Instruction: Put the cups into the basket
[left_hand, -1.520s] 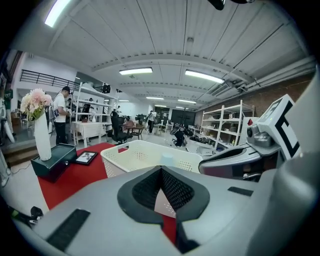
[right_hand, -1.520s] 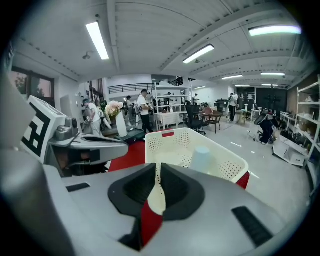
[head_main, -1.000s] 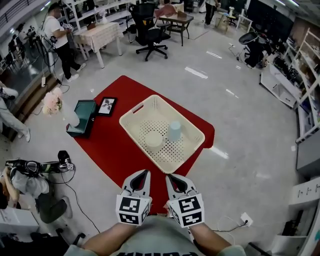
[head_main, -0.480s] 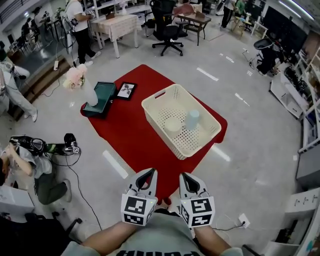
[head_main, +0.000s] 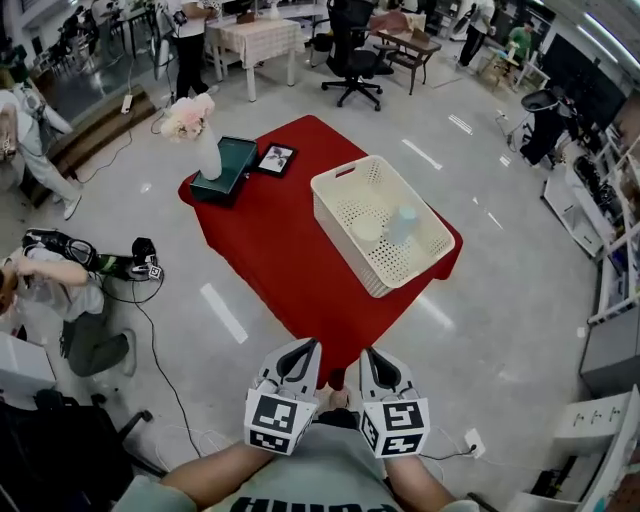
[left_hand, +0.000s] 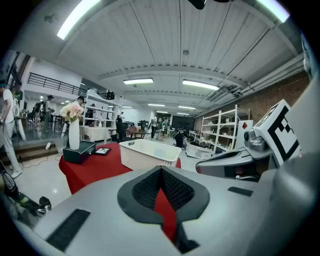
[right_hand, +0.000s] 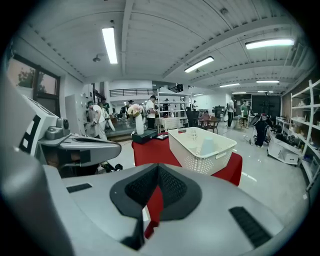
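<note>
The left tongs (head_main: 303, 350) and the right tongs (head_main: 371, 356) are hovering side by side close to the person's body, over the grey floor (head_main: 500, 300), both pointing toward the near corner of the worktop (head_main: 270, 250), which is draped in red cloth. In the left gripper view, the left tongs (left_hand: 161, 170) are showing their jaws pressed together with nothing between them, only a sliver of red cloth visible beyond. In the right gripper view, the right tongs (right_hand: 158, 168) are likewise sitting closed and empty.

The basket (head_main: 340, 240), cream and perforated, is resting on the far right part of the worktop, well apart from both tongs, ahead of them and a little to the right in the head view. From the left tongs the basket (left_hand: 145, 155) is appearing just above the jaws, slightly left; from the right tongs the basket (right_hand: 195, 155) is appearing above and to the right.

Both cups are already lying inside the basket: a pale blue cup (head_main: 403, 224) is standing near its middle, and a white cup (head_main: 367, 229) is sitting just beside it on the left. The pale blue cup (right_hand: 208, 146) is also showing in the right gripper view.

Farther left on the worktop, a vase of flowers (head_main: 203, 140) is standing on a dark green box (head_main: 230, 165), with a picture frame (head_main: 276, 158) lying just beside it.
</note>
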